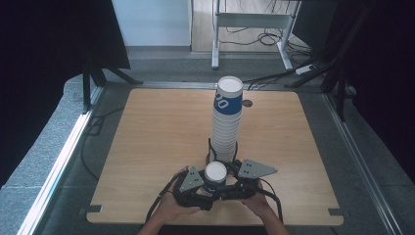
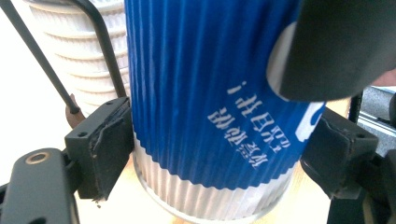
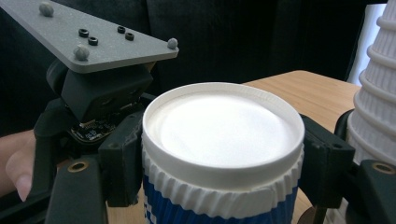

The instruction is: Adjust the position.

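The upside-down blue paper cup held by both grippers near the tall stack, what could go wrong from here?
1. Both the left gripper and right gripper clamp the blue paper cup; squeezing harder may dent its ribbed wall.
2. The tall cup stack stands right behind it; a swing could topple it.

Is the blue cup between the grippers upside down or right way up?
Upside down. The blue cup shows its closed white base on top, and its printed writing is inverted in the left gripper view.
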